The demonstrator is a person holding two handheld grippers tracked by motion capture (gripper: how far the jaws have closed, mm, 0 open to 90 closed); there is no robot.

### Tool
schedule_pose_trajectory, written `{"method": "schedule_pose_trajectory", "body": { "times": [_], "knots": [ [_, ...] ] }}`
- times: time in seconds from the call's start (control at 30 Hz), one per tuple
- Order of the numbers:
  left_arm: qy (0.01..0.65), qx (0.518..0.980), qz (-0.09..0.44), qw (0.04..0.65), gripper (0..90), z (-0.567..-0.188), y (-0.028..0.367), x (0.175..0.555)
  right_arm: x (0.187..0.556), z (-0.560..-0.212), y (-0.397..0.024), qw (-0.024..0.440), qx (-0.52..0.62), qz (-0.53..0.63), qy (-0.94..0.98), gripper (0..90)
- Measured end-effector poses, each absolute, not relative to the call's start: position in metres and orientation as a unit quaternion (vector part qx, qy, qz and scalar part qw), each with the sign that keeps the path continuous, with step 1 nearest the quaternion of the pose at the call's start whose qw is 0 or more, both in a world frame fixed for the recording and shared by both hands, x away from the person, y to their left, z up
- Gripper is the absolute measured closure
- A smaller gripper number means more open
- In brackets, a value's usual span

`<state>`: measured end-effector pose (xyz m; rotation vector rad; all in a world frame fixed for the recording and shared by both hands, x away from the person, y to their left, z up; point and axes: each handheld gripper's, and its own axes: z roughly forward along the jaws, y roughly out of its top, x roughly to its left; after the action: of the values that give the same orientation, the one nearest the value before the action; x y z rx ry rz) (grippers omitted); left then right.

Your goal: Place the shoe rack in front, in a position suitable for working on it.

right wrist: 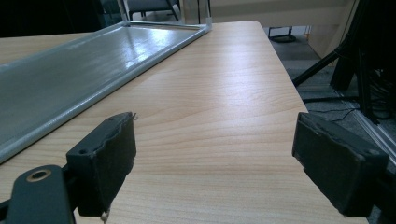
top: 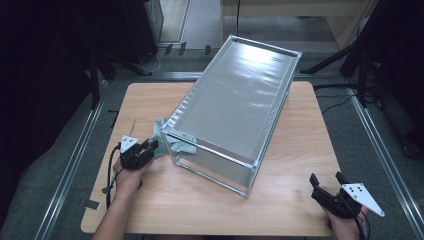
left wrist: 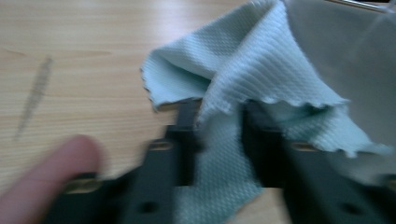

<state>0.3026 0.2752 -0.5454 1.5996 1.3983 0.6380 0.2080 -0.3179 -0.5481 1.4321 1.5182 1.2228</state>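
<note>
One pale green cloth (top: 172, 138) lies bunched on the wooden table (top: 165, 200), touching the near left corner of a long metal-framed box (top: 235, 105) with grey panels that stands aslant across the tabletop. In the left gripper view the cloth (left wrist: 243, 79) shows a ribbed weave and a wavy edge; one fold of it runs down between the two black jaws, which are drawn in against it from both sides, so the left gripper (left wrist: 217, 140) pinches the cloth. That view is blurred. A fingertip (left wrist: 51, 177) of the person's hand appears at its lower left. In the high view the left gripper (top: 150, 147) sits just beside the box corner, held by the left hand (top: 127, 177), with its cable (top: 109, 175) trailing toward the table's near edge. The right gripper (top: 327, 181) rests well apart from the cloth, near the table's front right corner; its jaws stand wide apart over bare wood with nothing between them, as the right gripper view (right wrist: 212, 158) confirms. There the box's frame (right wrist: 93, 60) runs along the left
</note>
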Motion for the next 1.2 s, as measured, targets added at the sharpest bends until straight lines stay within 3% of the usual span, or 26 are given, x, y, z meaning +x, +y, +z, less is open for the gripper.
{"method": "schedule_pose_trajectory", "body": {
  "times": [0.07, 0.33, 0.53, 0.63, 0.73, 0.83, 0.93, 1.07, 1.2],
  "knots": [
    [0.567, 0.644, 0.255, 0.445, 88.9, -0.544, 0.277, 0.299, 0.208, -0.548, -0.318, 0.352, 0.554, 0.473, 0.588, 14.4],
    [0.538, 0.621, 0.305, 0.482, 89.5, -0.527, 0.299, 0.239, 0.209, -0.548, -0.318, 0.351, 0.554, 0.473, 0.588, 14.5],
    [0.469, 0.576, 0.321, 0.588, 89.3, -0.477, 0.316, 0.181, 0.209, -0.548, -0.317, 0.352, 0.555, 0.466, 0.592, 14.5],
    [0.453, 0.563, 0.323, 0.612, 89.3, -0.463, 0.315, 0.173, 0.209, -0.548, -0.317, 0.353, 0.557, 0.464, 0.591, 14.5],
    [0.459, 0.578, 0.323, 0.593, 88.1, -0.46, 0.311, 0.18, 0.209, -0.548, -0.317, 0.354, 0.558, 0.464, 0.59, 14.5],
    [0.516, 0.588, 0.289, 0.552, 86.7, -0.497, 0.316, 0.206, 0.209, -0.548, -0.317, 0.352, 0.56, 0.465, 0.589, 14.5],
    [0.528, 0.593, 0.283, 0.538, 85.9, -0.51, 0.317, 0.209, 0.209, -0.548, -0.318, 0.352, 0.56, 0.466, 0.588, 14.5],
    [0.539, 0.634, 0.285, 0.475, 75.9, -0.523, 0.318, 0.2, 0.21, -0.548, -0.318, 0.349, 0.561, 0.465, 0.589, 14.5],
    [0.541, 0.654, 0.277, 0.451, 66.4, -0.529, 0.323, 0.186, 0.21, -0.548, -0.318, 0.349, 0.559, 0.466, 0.59, 14.5]
  ]
}}
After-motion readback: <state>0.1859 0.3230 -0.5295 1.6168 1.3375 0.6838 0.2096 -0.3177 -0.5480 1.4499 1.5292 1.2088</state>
